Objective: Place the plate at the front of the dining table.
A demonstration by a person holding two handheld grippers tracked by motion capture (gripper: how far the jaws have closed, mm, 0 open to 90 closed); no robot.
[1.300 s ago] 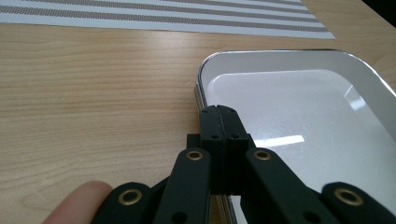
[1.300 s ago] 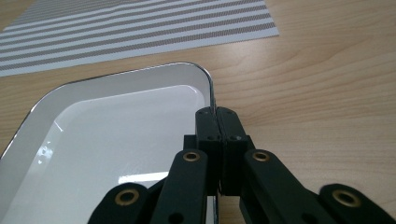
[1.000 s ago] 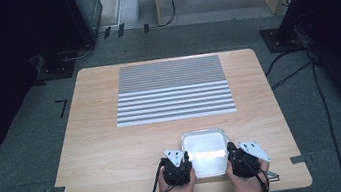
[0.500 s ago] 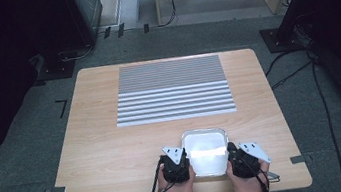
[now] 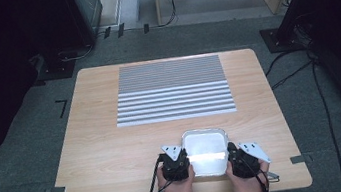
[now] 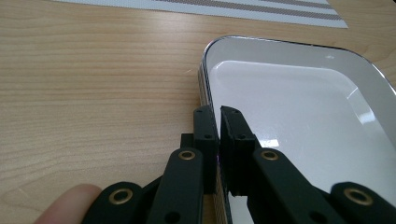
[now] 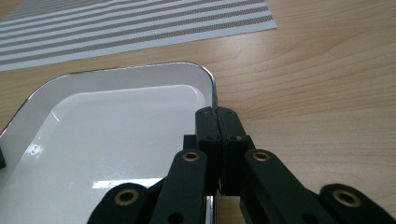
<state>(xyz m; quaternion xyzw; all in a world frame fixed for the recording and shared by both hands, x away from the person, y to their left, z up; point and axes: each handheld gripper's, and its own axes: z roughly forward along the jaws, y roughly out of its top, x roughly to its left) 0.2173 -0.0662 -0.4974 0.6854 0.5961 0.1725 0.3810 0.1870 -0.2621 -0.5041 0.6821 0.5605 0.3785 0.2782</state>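
A white rectangular tray with a thin metal-looking rim rests on the wooden table near its front edge. My left gripper is shut on the tray's left rim. In the left gripper view the two black jaws pinch that rim, one outside and one inside the tray. My right gripper is shut on the right rim. In the right gripper view its jaws meet over the edge of the tray. Nothing lies in the tray. A hand holds each gripper.
A grey-and-white striped mat lies flat on the far half of the table. Bare wood runs to the left of the tray. Dark equipment and cables stand on the floor around the table.
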